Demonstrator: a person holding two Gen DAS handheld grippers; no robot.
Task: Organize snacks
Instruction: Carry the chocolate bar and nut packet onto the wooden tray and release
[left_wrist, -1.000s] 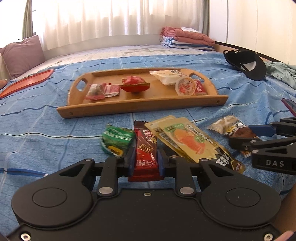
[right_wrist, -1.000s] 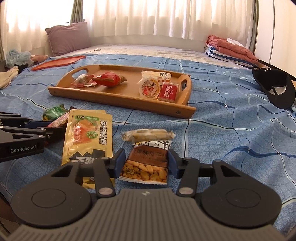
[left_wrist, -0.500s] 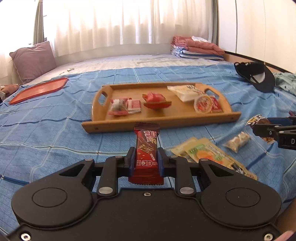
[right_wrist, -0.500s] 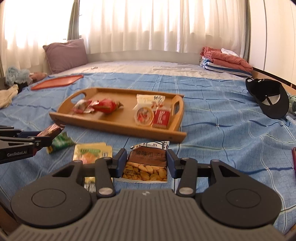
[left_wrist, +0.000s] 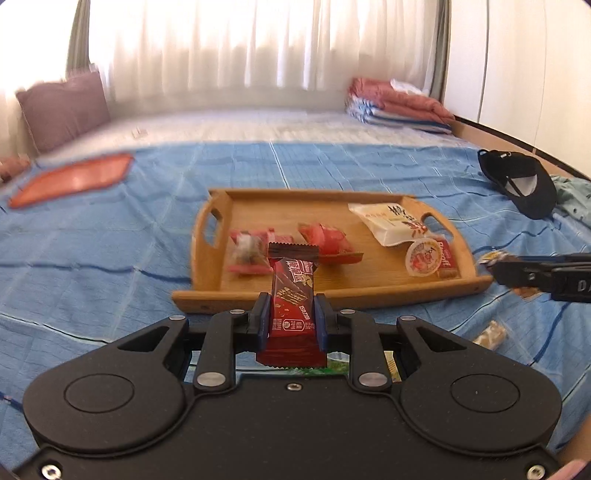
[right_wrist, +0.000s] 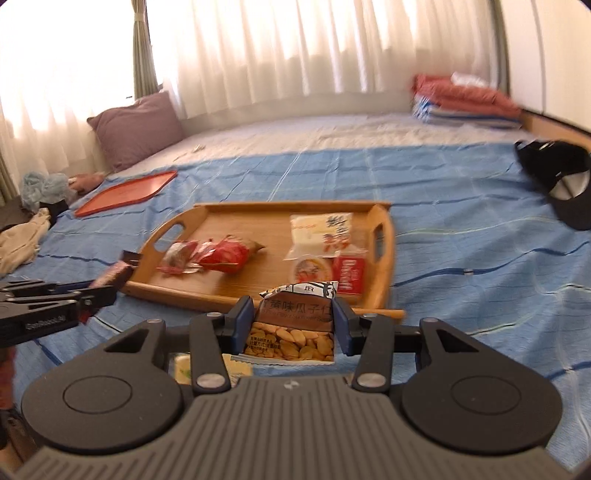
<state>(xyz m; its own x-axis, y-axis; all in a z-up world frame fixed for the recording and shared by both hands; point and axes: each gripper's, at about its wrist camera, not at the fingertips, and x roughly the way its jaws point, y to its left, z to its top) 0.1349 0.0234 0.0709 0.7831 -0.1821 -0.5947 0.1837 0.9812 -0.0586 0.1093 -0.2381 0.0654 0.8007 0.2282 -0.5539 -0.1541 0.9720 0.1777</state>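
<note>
Bright daylight floods through the sheer curtains (right_wrist: 295, 48) at twelve o'clock — glare whitens them; both views motion-blurred; fisheye bends the edges.

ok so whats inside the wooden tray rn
In the wooden tray: clear candy bag, red packet, white pouch, round cup, Biscoff pack. The held seed packet hides its near edge.

Left gripper (left_wrist: 291, 319): raised, angled downward, pads clamped on a red snack bar (left_wrist: 291, 314).
Right gripper (right_wrist: 293, 326): raised, angled downward, pads gripping a sunflower-seed packet (right_wrist: 293, 325).
</note>
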